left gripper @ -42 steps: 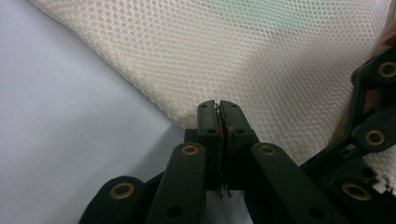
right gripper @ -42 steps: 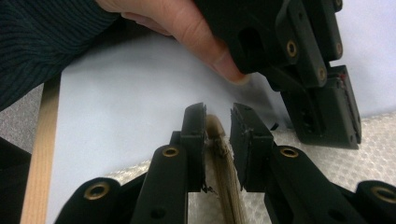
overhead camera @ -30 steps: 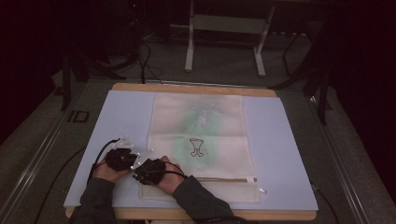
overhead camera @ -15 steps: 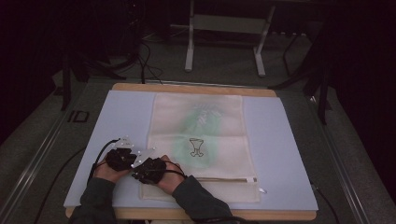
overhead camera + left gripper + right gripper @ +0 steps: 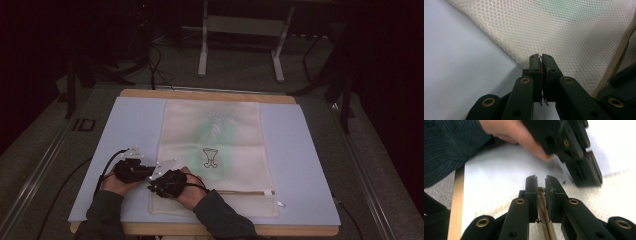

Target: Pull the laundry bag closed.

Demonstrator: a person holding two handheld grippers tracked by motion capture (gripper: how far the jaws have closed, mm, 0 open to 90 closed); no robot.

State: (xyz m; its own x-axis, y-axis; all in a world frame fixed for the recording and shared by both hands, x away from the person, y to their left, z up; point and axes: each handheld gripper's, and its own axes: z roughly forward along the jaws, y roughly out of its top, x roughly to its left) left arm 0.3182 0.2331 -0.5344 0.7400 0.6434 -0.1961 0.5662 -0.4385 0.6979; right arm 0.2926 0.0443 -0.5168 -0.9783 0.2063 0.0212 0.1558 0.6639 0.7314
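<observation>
High view: a cream mesh bag [image 5: 215,150] is laid flat on the pale blue mat [image 5: 300,165] that covers the worktop [image 5: 205,93], roughly centred, long axis running away from the person. A green tint and a small dark goblet-like print [image 5: 210,157] are seen through the mesh. A zipper [image 5: 240,192] is run across the near end, its pull [image 5: 270,192] toward the right.

Left gripper [image 5: 131,170] is held at the bag's near-left edge, right gripper [image 5: 167,182] just beside it on the near-left corner; the two are almost touching.

Left gripper view: the left gripper [image 5: 540,58] is pinched closed on the mesh bag [image 5: 564,32] at its edge, netting caught between the fingers [image 5: 534,67], blue mat [image 5: 456,65] alongside. A tan zipper tape [image 5: 616,62] is seen at the right.

Right gripper view: the right gripper [image 5: 541,179] is set at a narrow gap, with the tan zipper tape [image 5: 544,205] sitting between the fingers [image 5: 554,192]; whether it is actually clamped cannot be told. The other hand [image 5: 524,135] and its gripper are seen ahead, pressed down at the mesh edge. A dark knit sleeve [image 5: 449,147] is at the upper left, the wooden worktop edge [image 5: 457,202] at the left.
</observation>
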